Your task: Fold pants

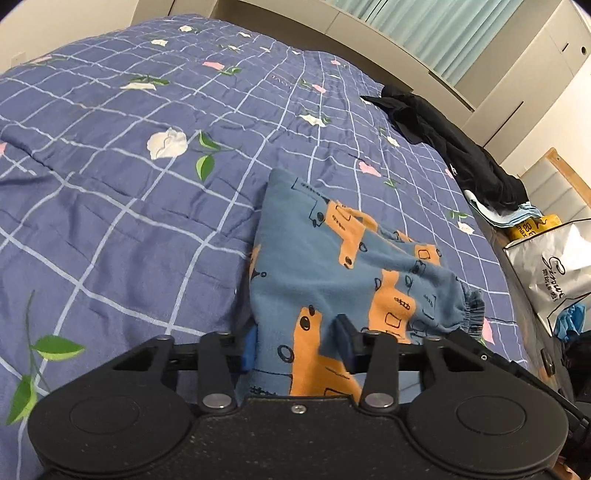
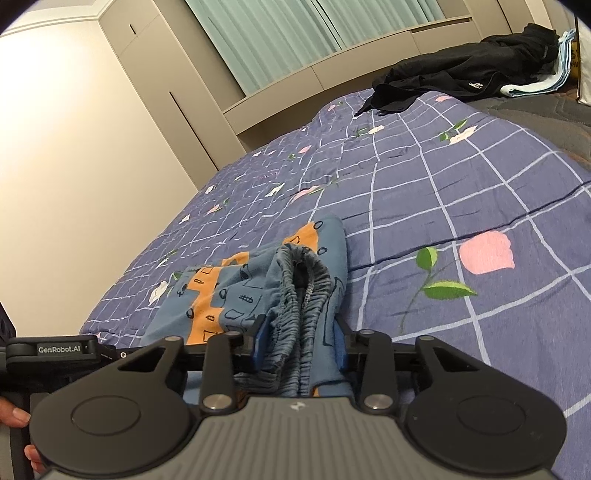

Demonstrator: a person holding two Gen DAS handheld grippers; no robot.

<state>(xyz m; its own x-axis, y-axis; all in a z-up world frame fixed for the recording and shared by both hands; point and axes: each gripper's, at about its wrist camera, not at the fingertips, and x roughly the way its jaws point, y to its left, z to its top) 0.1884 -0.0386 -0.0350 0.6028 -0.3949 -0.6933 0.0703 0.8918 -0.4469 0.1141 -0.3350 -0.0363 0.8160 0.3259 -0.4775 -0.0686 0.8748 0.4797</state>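
Observation:
Small blue pants [image 1: 325, 258] with orange vehicle prints lie bunched on a purple checked quilt [image 1: 147, 221]. My left gripper [image 1: 297, 345] is shut on the pants' near edge, and the cloth fills the gap between its blue pads. In the right wrist view the pants [image 2: 229, 291] show their gathered elastic waistband [image 2: 306, 280] facing me. My right gripper [image 2: 301, 341] is shut on that bunched waistband. The left gripper's black body [image 2: 62, 349] sits at the left edge of this view, with a person's fingertips [image 2: 16, 417] on its handle.
A black garment [image 1: 454, 147] lies crumpled at the quilt's far right, with folded light blue cloth [image 1: 517, 216] beside it. A silver printed bag [image 1: 554, 266] stands off the bed's right side. Wardrobe doors [image 2: 129, 129] and a curtained window [image 2: 295, 33] are behind the bed.

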